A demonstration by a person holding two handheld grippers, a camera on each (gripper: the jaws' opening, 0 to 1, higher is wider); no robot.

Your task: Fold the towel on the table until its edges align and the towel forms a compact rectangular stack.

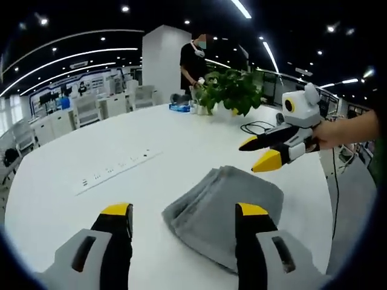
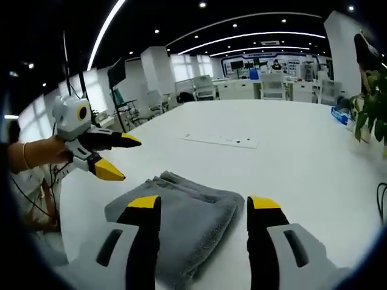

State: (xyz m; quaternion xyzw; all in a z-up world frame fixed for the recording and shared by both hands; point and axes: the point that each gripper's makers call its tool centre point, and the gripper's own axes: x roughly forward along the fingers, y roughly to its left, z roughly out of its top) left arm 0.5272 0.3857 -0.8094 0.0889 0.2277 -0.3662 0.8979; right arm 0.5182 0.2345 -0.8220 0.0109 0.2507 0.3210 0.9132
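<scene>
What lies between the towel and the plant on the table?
In the left gripper view, mostly bare table separates the towel from the plant; the right gripper hovers over that stretch, open.

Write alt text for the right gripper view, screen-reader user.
A grey towel lies folded into a compact stack on a white table, just beyond the open yellow-tipped jaws of the right gripper. The left gripper, held in a hand, hovers open above the towel's left side. A white power strip lies farther back.
</scene>
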